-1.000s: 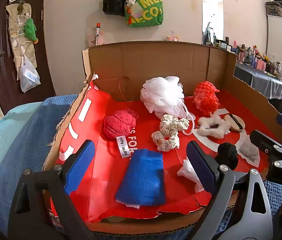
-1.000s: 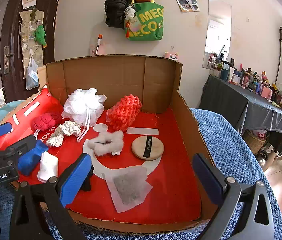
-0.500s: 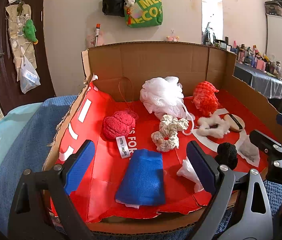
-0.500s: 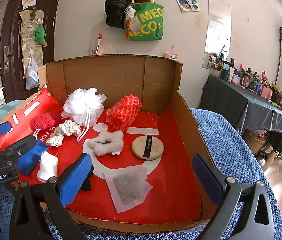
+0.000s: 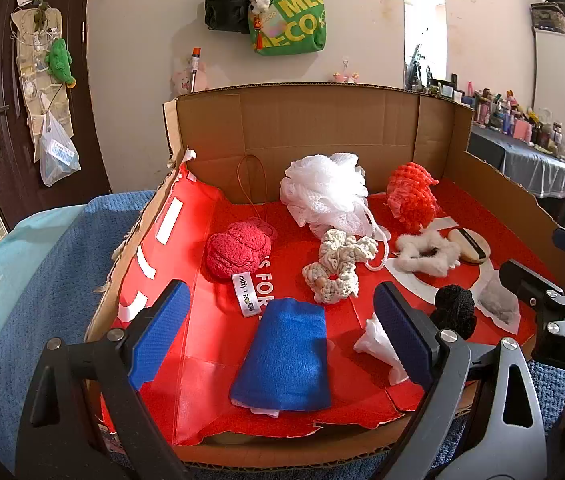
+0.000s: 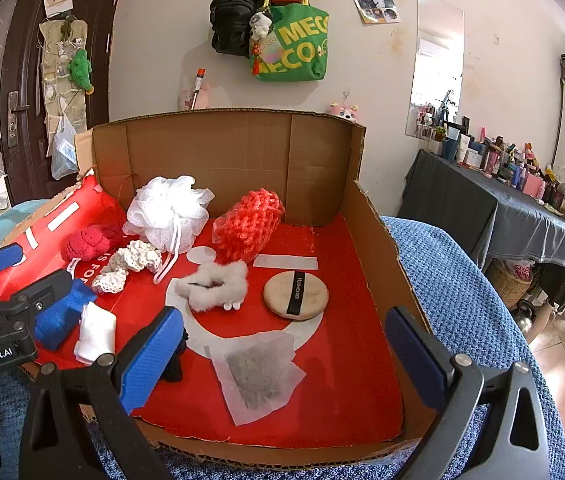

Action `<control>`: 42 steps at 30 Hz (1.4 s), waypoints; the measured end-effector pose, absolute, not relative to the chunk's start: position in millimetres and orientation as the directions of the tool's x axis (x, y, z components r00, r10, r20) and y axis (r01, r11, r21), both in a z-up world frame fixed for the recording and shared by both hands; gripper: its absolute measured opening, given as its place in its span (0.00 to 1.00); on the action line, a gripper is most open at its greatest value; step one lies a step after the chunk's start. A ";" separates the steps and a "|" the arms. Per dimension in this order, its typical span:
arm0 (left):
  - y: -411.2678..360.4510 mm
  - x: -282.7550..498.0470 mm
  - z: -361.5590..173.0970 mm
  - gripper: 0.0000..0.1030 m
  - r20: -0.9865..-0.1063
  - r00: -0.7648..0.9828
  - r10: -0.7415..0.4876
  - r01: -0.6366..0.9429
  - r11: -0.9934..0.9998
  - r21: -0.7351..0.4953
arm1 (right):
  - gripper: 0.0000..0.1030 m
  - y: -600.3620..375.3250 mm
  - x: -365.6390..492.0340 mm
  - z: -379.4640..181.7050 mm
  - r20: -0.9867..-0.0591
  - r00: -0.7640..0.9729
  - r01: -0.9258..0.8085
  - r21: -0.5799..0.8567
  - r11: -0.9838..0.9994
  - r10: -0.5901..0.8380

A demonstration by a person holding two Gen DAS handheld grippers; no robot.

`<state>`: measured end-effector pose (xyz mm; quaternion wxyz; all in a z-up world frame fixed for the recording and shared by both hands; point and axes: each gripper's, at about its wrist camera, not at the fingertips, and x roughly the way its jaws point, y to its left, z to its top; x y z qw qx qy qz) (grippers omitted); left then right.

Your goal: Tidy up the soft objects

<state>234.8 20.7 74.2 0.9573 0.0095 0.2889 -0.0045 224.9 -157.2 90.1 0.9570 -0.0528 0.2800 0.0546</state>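
Soft items lie in an open cardboard box (image 5: 294,128) (image 6: 242,148) lined in red. Among them are a blue folded cloth (image 5: 286,354) (image 6: 58,318), a red knit ball (image 5: 236,250) (image 6: 90,242), a white mesh puff (image 5: 324,192) (image 6: 166,212), a cream crochet scrunchie (image 5: 338,264) (image 6: 130,262), an orange-red mesh sponge (image 5: 412,196) (image 6: 248,222), a fluffy white scrunchie (image 5: 426,254) (image 6: 214,286), a black scrunchie (image 5: 454,312), a round powder puff (image 6: 296,294) and a sachet (image 6: 258,372). My left gripper (image 5: 282,330) hovers open over the blue cloth at the box's near edge. My right gripper (image 6: 286,360) is open above the sachet, nothing between its fingers.
The box rests on a blue knitted blanket (image 6: 454,280). A crumpled white tissue (image 5: 378,344) (image 6: 96,332) lies beside the blue cloth. A cluttered dark table (image 6: 522,208) stands at the right, bags (image 6: 290,40) hang on the wall, and a door (image 6: 30,92) is at the left.
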 end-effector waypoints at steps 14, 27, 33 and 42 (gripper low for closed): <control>20.7 235.0 73.9 0.91 -0.553 0.833 -0.003 0.013 1.000 0.015 | 1.00 -157.5 224.7 90.2 -0.541 0.837 -0.134 -0.071 0.988 0.075; 18.9 205.9 95.4 0.91 -0.517 0.855 -0.033 0.039 0.999 0.000 | 1.00 -164.1 202.4 102.0 -0.513 0.851 -0.140 -0.027 0.990 0.106; 14.4 168.0 107.7 0.91 -0.508 0.860 -0.047 0.051 0.999 -0.006 | 1.00 -168.2 169.9 109.7 -0.512 0.852 -0.134 -0.007 0.991 0.111; 4.8 135.2 93.0 0.99 -0.592 0.803 -0.067 0.068 0.997 -0.020 | 1.00 -171.0 127.6 106.7 -0.566 0.817 -0.135 -0.006 0.991 0.108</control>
